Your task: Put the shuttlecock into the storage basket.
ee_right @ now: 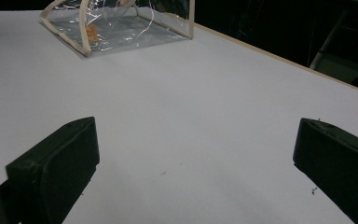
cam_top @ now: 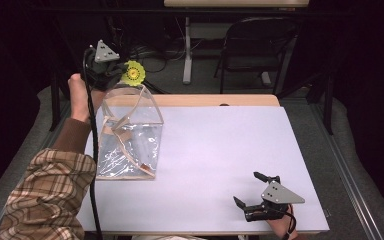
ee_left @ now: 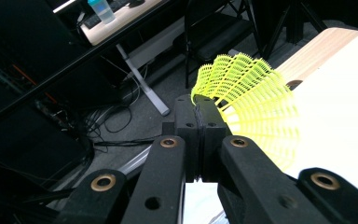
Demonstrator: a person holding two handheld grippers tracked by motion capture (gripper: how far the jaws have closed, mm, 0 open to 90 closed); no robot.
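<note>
While the left gripper pinches the yellow plastic mesh shuttlecock at the far left, the clear plastic bag with tan trim gapes just below it; the right gripper rests spread wide, near right.

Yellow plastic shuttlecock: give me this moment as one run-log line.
left gripper: shut on yellow plastic shuttlecock | above clear plastic bag mouth | right gripper: jaws open, holding nothing, near white table edge

The shuttlecock has a yellow plastic mesh skirt. The bag is clear, glossy, crinkled plastic with tan cloth-like trim. The tabletop is smooth, matt white with a wood far edge. Both grippers' jaws are matt black plastic.
</note>
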